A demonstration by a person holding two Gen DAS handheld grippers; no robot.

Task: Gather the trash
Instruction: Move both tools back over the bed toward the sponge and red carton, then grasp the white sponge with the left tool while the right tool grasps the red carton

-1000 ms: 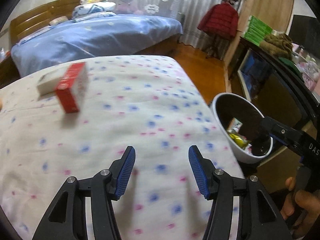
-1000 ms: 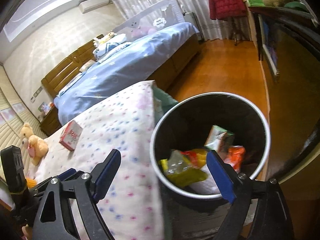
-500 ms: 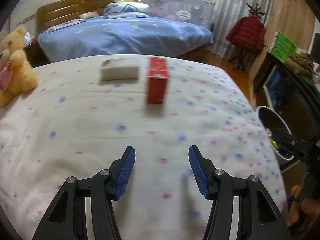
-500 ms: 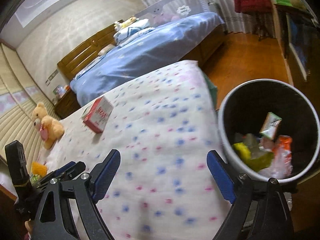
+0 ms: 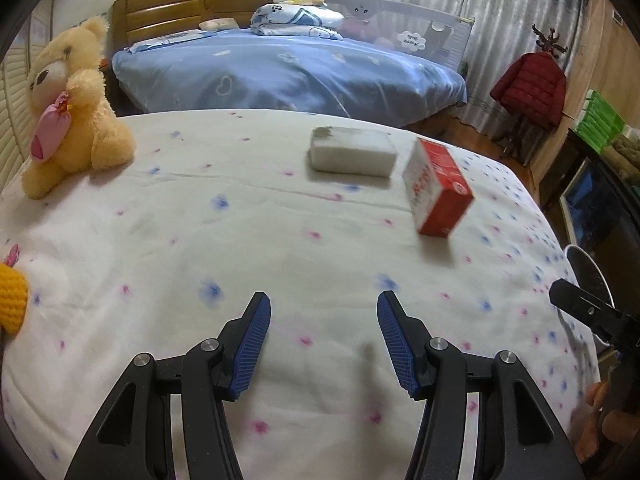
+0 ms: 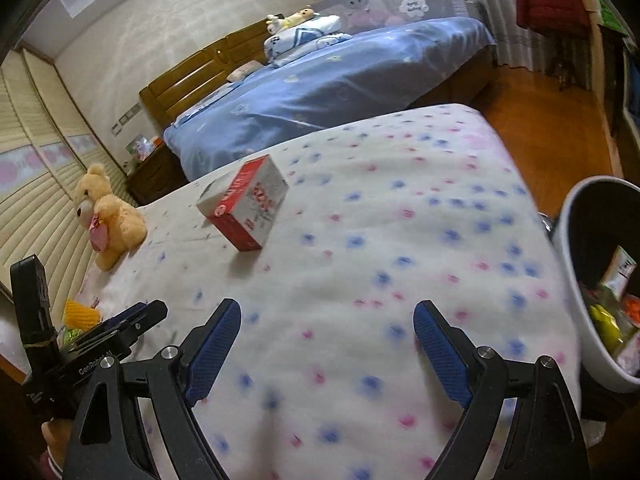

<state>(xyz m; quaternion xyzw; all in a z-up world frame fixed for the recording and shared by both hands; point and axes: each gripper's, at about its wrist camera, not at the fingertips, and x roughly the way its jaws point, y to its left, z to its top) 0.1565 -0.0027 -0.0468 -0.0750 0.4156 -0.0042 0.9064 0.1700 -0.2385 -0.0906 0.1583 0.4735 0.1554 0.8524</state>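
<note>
1. While both my tools hang empty over the flowered bedspread (image 5: 168,216), I judge the step in hand to be reaching for the red box (image 5: 438,192), which stands tilted on the spread beside the white block (image 5: 352,156).
2. My left gripper (image 5: 323,340) has its jaws partly apart with nothing between them; my right gripper (image 6: 327,350) stands wide, also empty.
3. To do it well, I would square one gripper to the box's narrow faces and close gently, since thin card crushes.
4. The bin (image 6: 580,280) waits off the bed's right edge, already holding wrappers.
5. Compared with a second ago, both views have swung away from the bin toward the teddy bear (image 5: 68,104), and the box now sits right of centre in the left view.
</note>
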